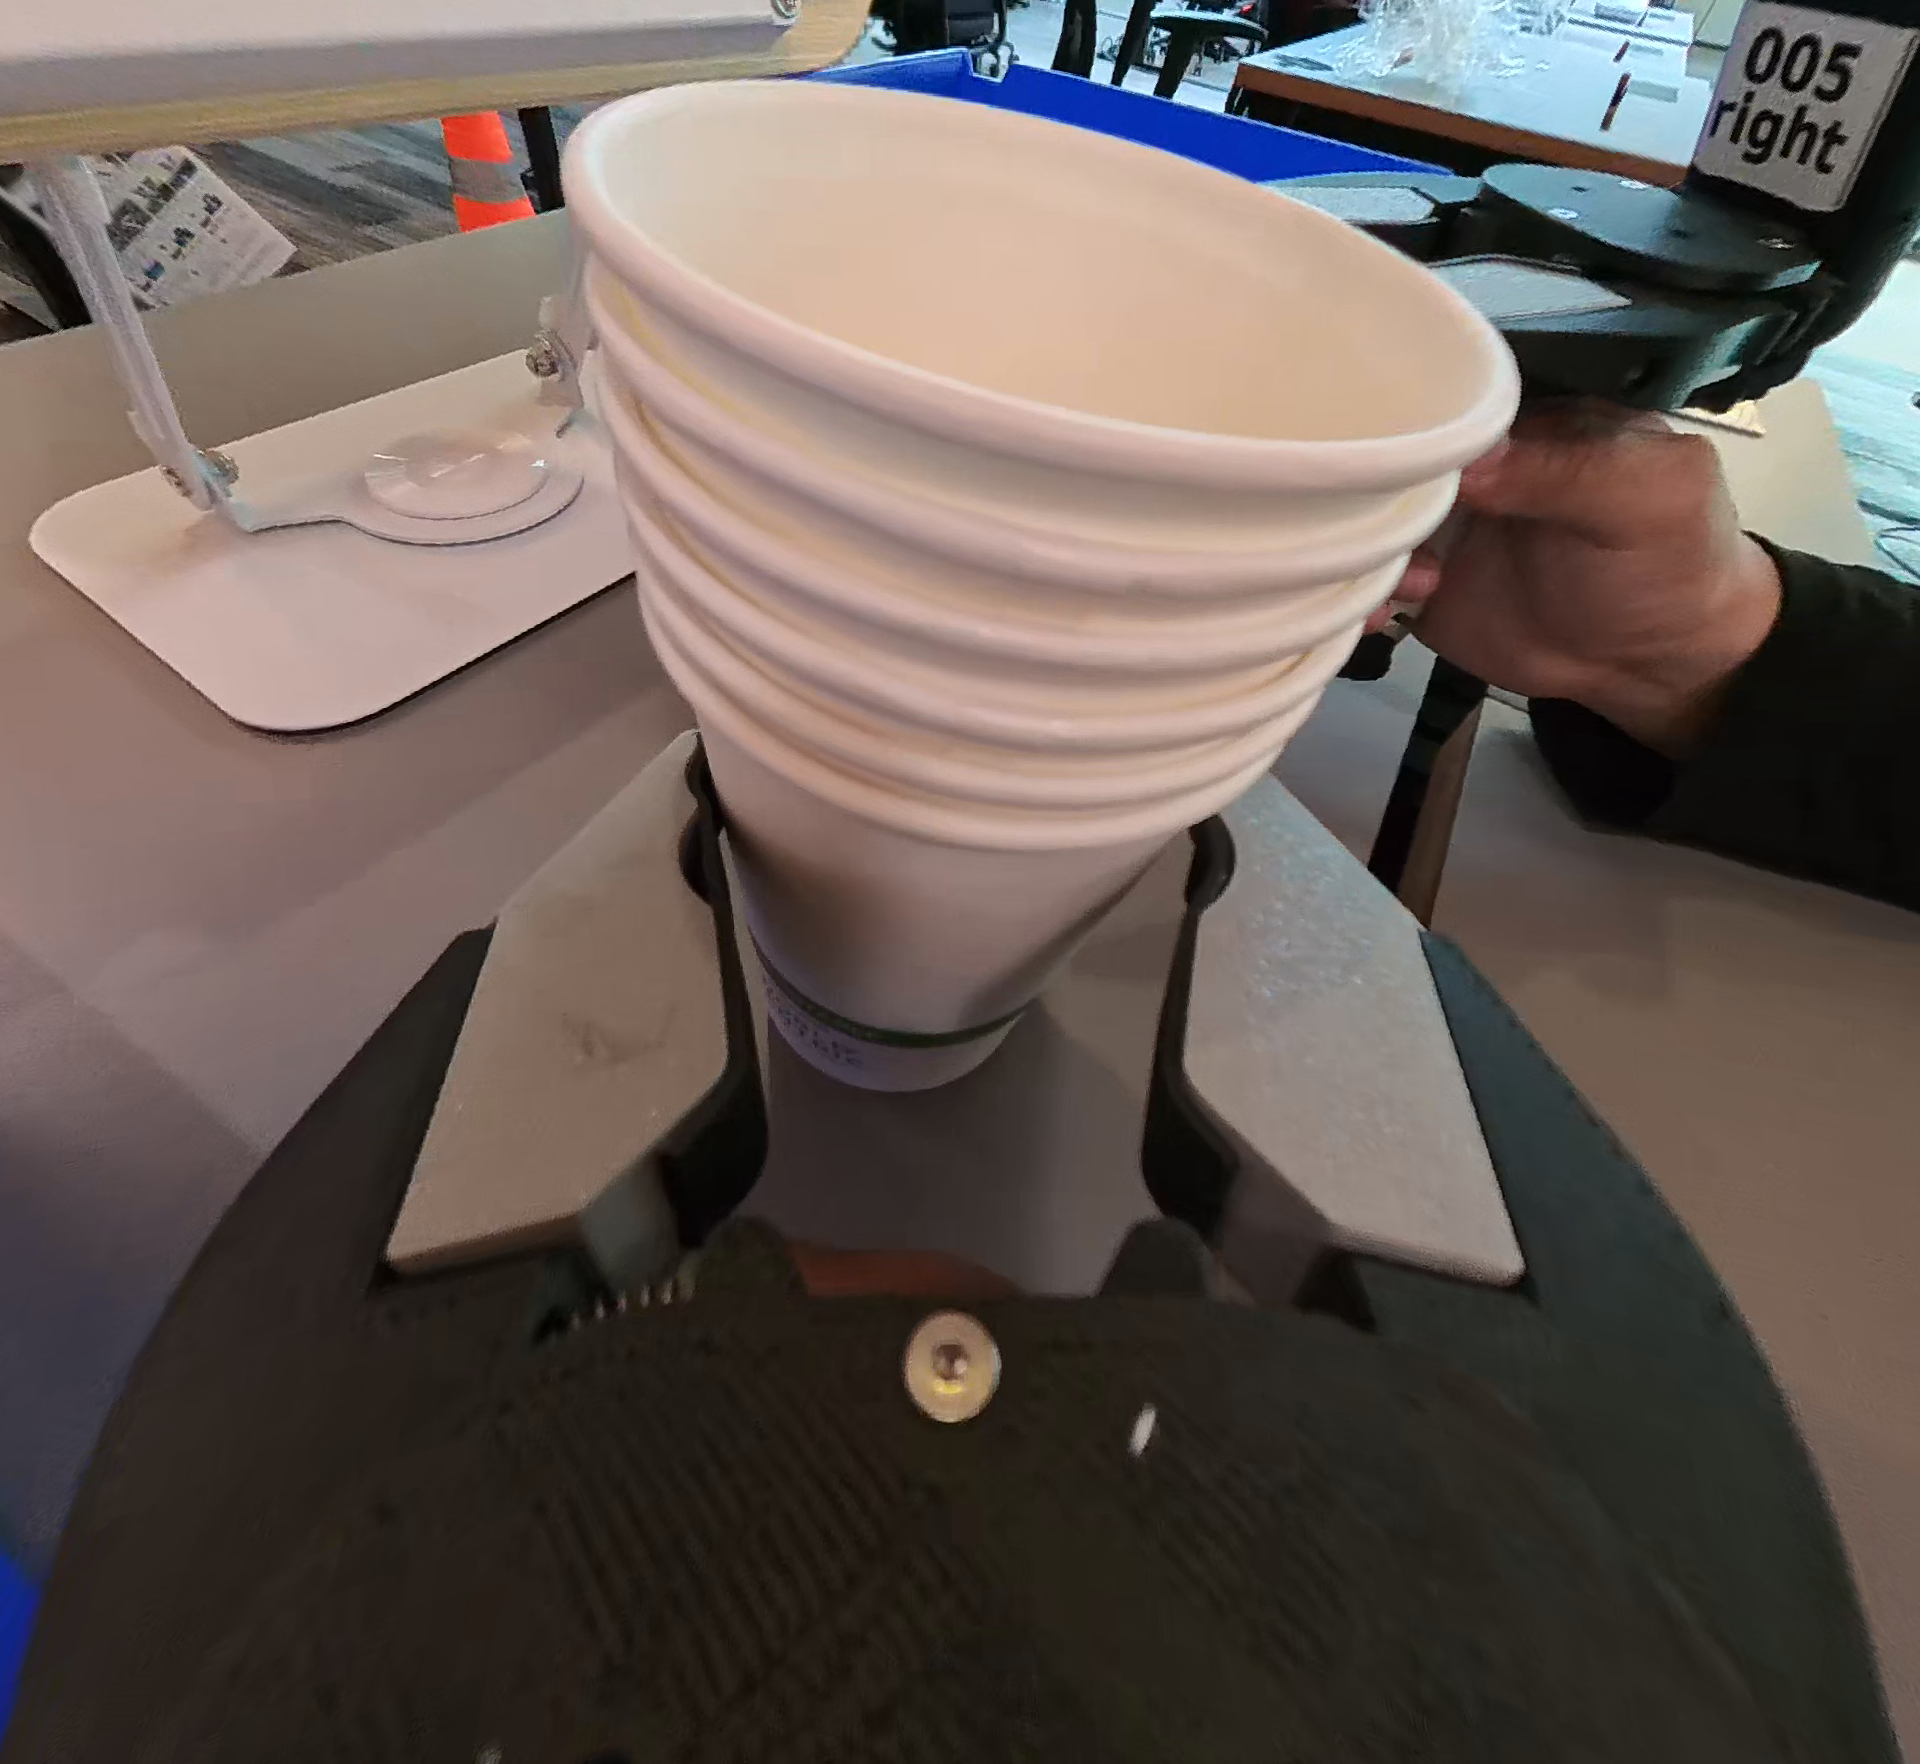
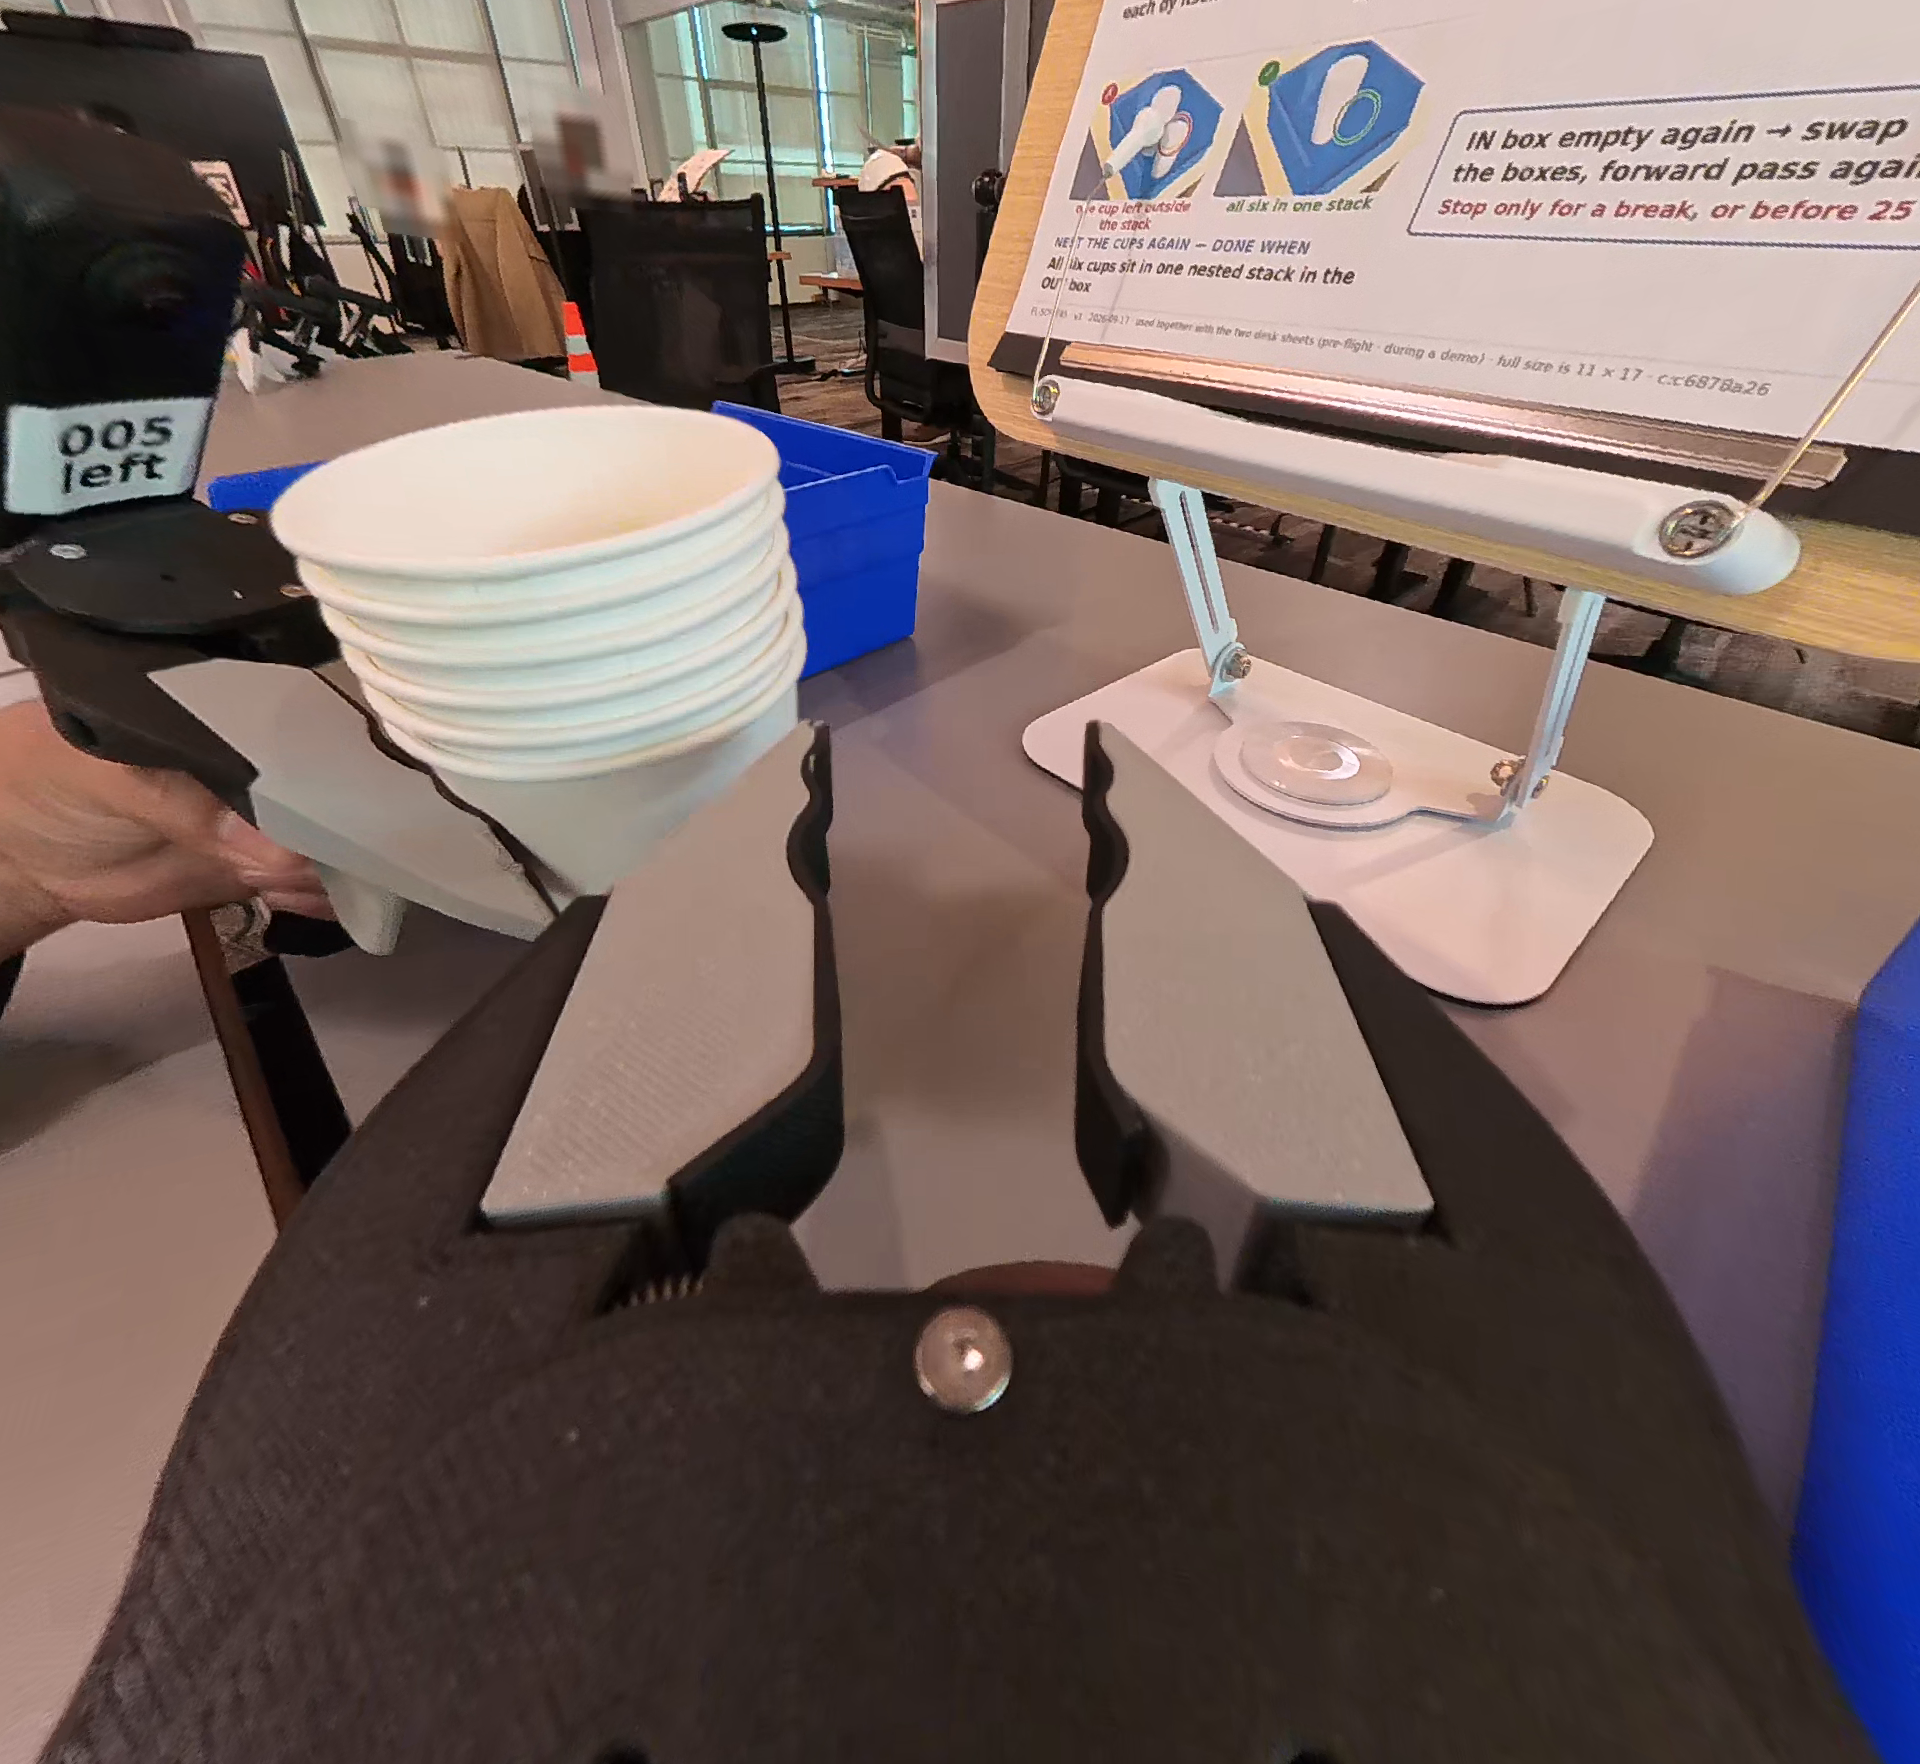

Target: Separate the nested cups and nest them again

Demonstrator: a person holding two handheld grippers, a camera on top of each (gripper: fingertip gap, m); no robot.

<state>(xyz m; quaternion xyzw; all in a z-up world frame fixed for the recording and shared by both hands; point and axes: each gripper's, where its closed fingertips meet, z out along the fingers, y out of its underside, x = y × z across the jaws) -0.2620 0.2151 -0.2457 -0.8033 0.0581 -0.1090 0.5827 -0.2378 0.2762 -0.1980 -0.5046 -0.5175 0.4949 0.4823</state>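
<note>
A stack of several nested white paper cups is held upright above the grey table. My left gripper is shut on the outermost cup's lower wall; the stack leans slightly right. The stack also shows in the right wrist view, at the left, with the left gripper clamped around its base. My right gripper is open and empty, just right of the stack, at about the height of its lower body. In the left wrist view the right gripper sits beside the top rims, held by a hand.
A white document stand with an instruction sheet stands on the grey table to the right; its base also shows in the left wrist view. A blue bin sits behind the stack. Another blue box is at the right edge.
</note>
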